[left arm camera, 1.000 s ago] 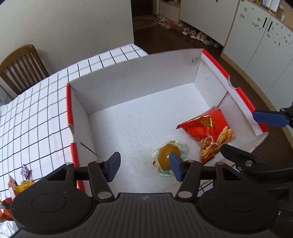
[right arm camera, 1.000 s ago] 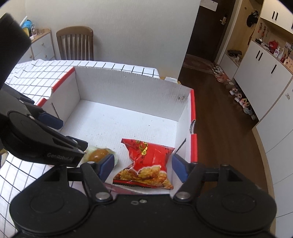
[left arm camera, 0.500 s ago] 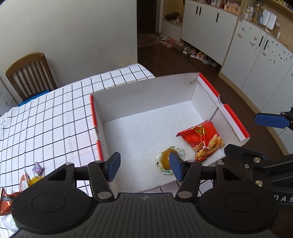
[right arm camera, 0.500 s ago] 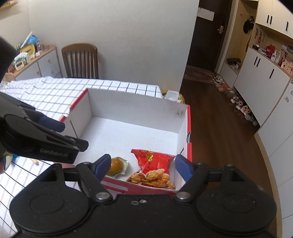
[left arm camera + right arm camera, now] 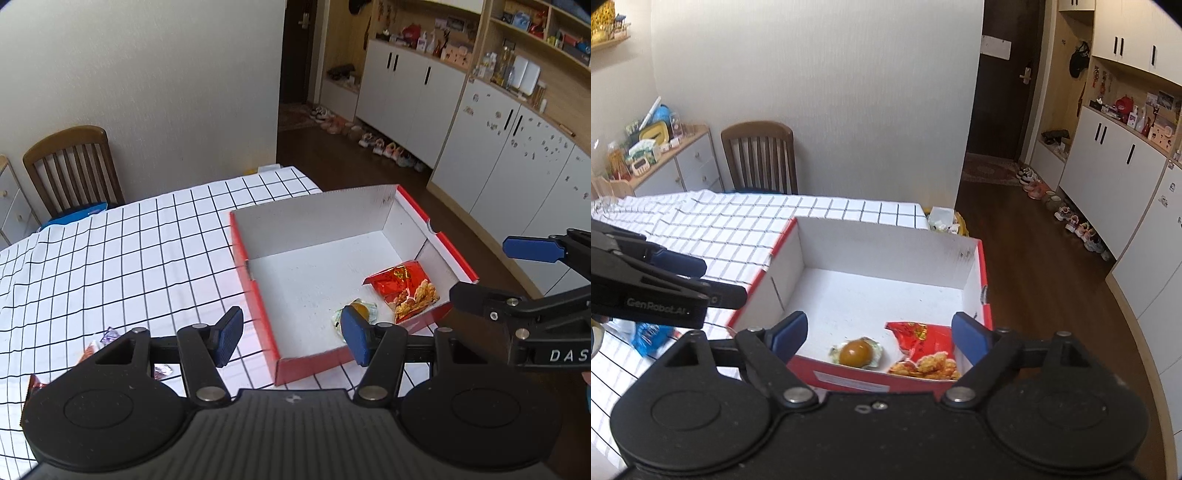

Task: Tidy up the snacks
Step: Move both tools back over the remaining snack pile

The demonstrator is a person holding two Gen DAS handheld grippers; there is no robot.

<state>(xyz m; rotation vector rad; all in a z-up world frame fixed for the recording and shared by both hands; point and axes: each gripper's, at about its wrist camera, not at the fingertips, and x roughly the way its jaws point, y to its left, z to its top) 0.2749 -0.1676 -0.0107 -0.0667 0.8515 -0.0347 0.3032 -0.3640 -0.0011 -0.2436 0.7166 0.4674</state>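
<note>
A white cardboard box with red edges point(image 5: 255, 291) point(image 5: 984, 280) sits at the table's right end. Inside it lie a red snack bag point(image 5: 404, 288) point(image 5: 925, 339) and a clear-wrapped orange treat point(image 5: 364, 310) point(image 5: 855, 352). My left gripper point(image 5: 291, 338) hangs open and empty above the box's near corner. My right gripper point(image 5: 879, 334) hovers over the box's near wall, its jaws opening with nothing between them. Small wrapped snacks point(image 5: 107, 338) lie on the checked cloth at the lower left, partly hidden by my left gripper.
A grid-patterned tablecloth point(image 5: 129, 251) covers the table. A wooden chair point(image 5: 72, 168) stands at the far side by the wall. A blue-and-white packet point(image 5: 648, 336) lies on the cloth at left. White cabinets point(image 5: 480, 147) and shoes line the floor to the right.
Both grippers have risen and pulled back from the box, which now looks smaller. The right gripper's jaws have spread wider. The snack bag and wrapped treat stay in the box.
</note>
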